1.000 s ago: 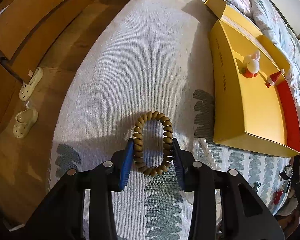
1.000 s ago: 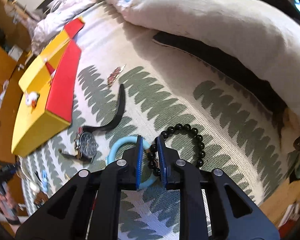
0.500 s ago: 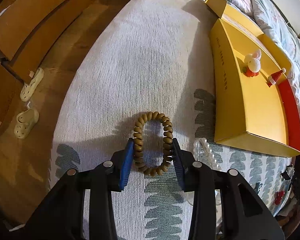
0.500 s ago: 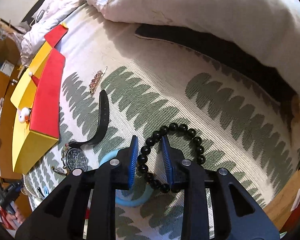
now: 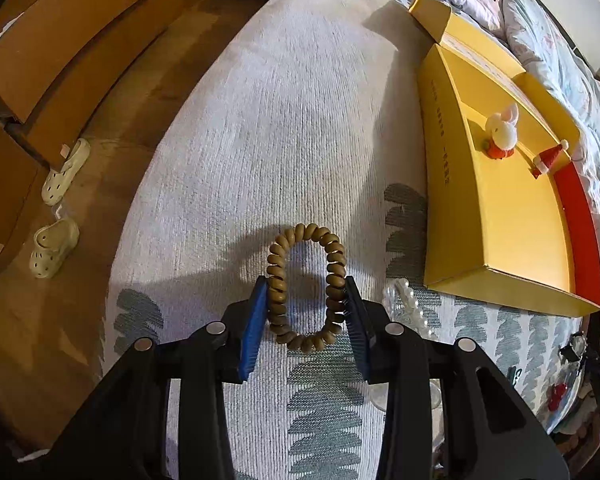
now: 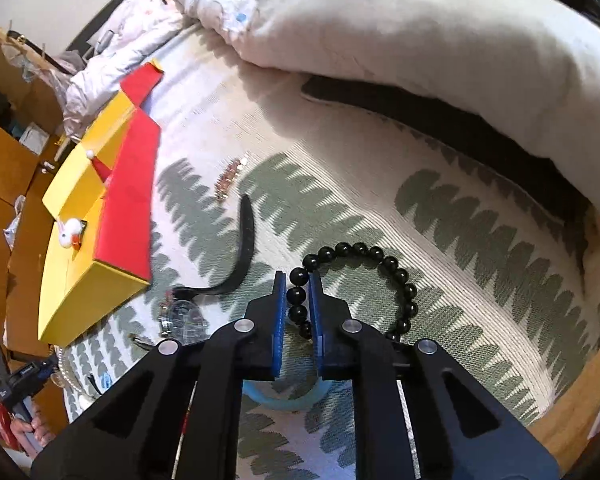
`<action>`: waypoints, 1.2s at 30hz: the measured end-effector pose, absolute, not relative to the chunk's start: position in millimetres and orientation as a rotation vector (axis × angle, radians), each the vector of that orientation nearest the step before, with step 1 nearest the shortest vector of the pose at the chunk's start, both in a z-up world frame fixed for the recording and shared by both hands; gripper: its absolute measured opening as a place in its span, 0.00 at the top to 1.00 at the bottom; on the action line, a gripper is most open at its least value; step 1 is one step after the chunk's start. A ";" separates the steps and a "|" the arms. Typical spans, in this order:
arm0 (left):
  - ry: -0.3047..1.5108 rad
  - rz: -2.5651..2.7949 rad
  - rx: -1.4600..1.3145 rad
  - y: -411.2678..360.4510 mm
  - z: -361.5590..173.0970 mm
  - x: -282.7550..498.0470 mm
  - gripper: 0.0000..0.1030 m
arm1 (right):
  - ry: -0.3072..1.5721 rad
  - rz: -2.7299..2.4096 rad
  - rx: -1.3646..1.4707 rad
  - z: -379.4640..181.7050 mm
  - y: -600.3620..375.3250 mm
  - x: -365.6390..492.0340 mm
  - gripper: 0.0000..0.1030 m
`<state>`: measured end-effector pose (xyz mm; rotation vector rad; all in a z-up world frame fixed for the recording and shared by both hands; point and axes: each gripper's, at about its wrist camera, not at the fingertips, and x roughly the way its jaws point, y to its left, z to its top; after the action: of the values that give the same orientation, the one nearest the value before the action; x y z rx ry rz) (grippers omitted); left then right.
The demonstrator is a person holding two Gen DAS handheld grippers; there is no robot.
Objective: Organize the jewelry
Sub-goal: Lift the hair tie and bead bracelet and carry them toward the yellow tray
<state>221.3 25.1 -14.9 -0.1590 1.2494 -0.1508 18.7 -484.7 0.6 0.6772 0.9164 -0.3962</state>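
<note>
1. The left tongs [image 5: 306, 300] stand partly open, blue pads squeezing a brown spiral-coil bracelet [image 5: 305, 285] from both sides, above the bed cover [image 5: 260, 140].
2. The open yellow cardboard box [image 5: 512, 232] lies to their right.
3. The right tongs [image 6: 298, 300] have just closed, nearly shut, pinching the black round-bead bracelet [image 6: 380, 256], whose loop extends right.

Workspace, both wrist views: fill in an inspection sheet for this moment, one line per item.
Surface: bed cover with green leaf print.
Job's things: brown coil band; black bead bracelet; yellow box, open, holding a rabbit figure.
Clutter: watch, pearl strand, blue ring, small clip.
Grippers: left gripper clamps the coil band; right gripper has just been closing on the bracelet's beads.
Cables: nothing seen.
Surroundings: duvet, sandals on the floor.
</note>
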 end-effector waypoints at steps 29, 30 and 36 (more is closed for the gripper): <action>1.074 -0.156 -0.116 -2.2 49.0 197.9 0.63 | 0.734 -0.469 0.422 79.2 -425.8 28.3 0.89; 1.072 -0.160 -0.115 -4.1 49.6 197.1 0.63 | 0.742 -0.471 0.417 78.5 -425.6 28.8 0.89; 1.079 -0.160 -0.090 -10.2 45.3 197.3 0.63 | 0.922 -0.413 0.439 43.0 -438.0 61.7 0.82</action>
<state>197.3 -10.2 45.3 -0.0905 1.0791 -0.1599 61.7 -438.0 43.0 0.4392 0.9219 -0.4127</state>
